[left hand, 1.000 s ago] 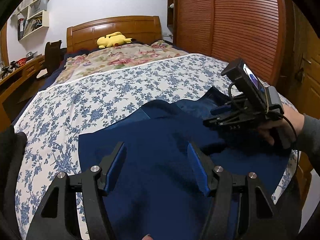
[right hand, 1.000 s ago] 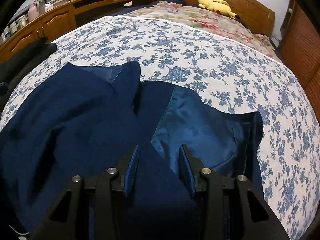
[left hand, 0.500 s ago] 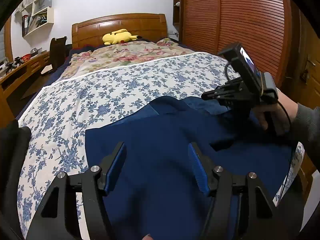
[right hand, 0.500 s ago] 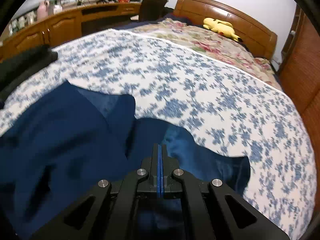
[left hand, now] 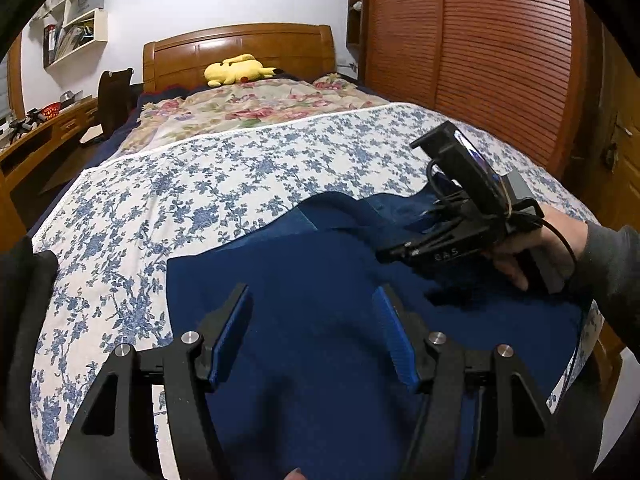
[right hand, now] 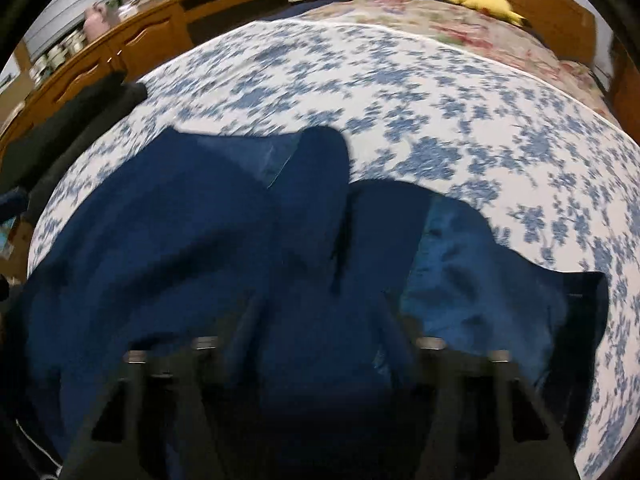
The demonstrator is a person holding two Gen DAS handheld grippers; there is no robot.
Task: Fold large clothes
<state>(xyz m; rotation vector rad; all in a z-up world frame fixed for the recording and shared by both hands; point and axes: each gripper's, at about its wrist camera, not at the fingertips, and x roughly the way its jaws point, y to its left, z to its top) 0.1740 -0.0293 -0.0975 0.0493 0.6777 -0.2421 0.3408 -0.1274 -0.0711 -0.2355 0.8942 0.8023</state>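
Half a second ago the right gripper (right hand: pixel 316 320) had its fingers pressed together above the cloth; its fingers now stand apart, blurred, low over the one dark navy blue garment with a shinier blue lining (right hand: pixel 200 280), with nothing between them. Whether the tips touch the fabric cannot be told. One left gripper (left hand: pixel 312 312) hovers over the same garment (left hand: pixel 320 320), its two blue-padded fingers (left hand: pixel 232 340) wide apart and gripping nothing. Seen from the left wrist, the right gripper (left hand: pixel 384 256) is carried in the person's right hand (left hand: pixel 532 248) over the garment's right part. That garment lies spread on the white bedspread with blue flowers (left hand: pixel 200 184), at the foot end, its long axis running across the bed, its collar edge toward the headboard. One yellow plush toy (left hand: pixel 236 70) lies by the headboard.
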